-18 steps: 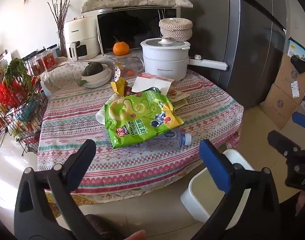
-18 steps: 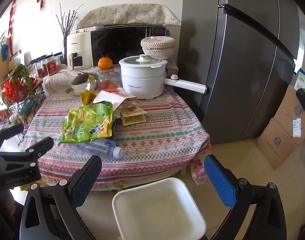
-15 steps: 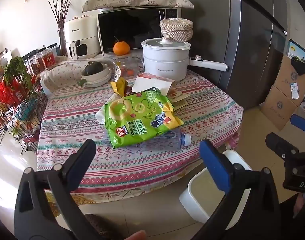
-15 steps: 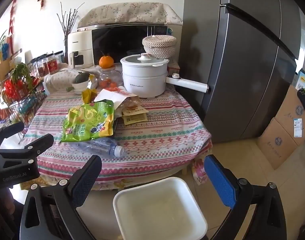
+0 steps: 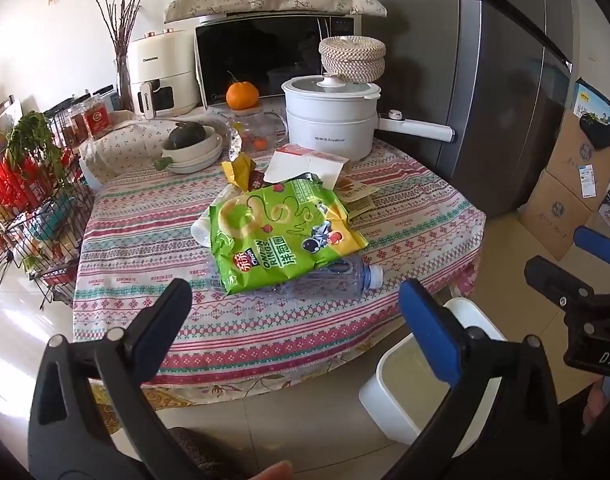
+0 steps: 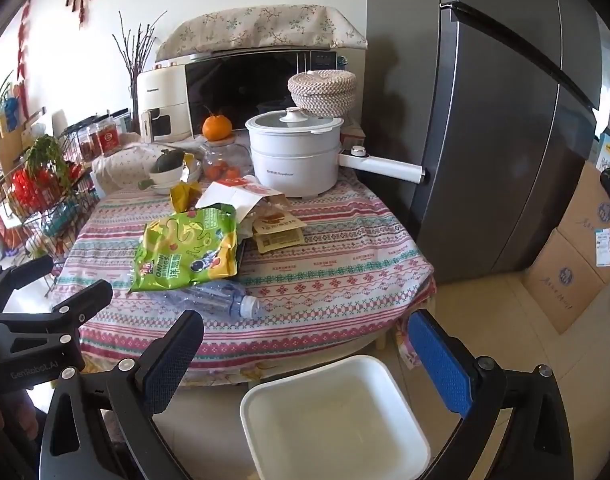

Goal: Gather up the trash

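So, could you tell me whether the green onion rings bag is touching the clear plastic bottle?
Touching. In the left wrist view the green onion rings bag lies over the clear plastic bottle, its lower edge covering part of the bottle's body.

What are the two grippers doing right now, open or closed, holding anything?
Left gripper: open wide, holding nothing, short of the table.
Right gripper: open wide, holding nothing, above the white bin.
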### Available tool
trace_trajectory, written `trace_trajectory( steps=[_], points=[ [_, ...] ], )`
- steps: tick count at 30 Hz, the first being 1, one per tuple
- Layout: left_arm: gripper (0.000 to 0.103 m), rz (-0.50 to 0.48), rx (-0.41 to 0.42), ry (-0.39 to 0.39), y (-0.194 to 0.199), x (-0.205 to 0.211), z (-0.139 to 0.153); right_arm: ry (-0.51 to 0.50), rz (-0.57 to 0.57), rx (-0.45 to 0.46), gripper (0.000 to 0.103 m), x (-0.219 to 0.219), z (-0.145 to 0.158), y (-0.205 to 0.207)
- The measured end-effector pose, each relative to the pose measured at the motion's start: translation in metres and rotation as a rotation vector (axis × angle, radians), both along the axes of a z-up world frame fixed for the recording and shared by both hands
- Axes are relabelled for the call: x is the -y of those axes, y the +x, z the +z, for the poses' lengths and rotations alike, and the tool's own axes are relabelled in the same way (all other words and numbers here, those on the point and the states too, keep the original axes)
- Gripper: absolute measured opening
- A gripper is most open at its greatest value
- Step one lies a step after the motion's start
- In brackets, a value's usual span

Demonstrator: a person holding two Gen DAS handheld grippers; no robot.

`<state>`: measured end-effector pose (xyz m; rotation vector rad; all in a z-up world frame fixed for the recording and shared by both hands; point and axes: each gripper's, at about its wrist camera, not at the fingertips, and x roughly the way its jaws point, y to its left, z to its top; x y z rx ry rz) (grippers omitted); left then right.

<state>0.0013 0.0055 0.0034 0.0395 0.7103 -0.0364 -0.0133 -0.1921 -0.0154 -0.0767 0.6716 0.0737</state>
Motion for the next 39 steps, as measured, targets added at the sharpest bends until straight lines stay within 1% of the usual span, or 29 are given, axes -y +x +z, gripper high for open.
trace_trajectory(
  steps=[17,39],
  points=[
    [0.103,-0.001,-0.001,-0.002,-0.0024,-0.0017,-0.0006,0.02,-0.006,0.005,0.103,0.003,0.0015,0.0004],
    [0.103,0.007,0.0,0.003,-0.0016,-0.0069,0.0003,0.02,-0.008,0.011,0.103,0.0028,0.002,-0.0002]
  ],
)
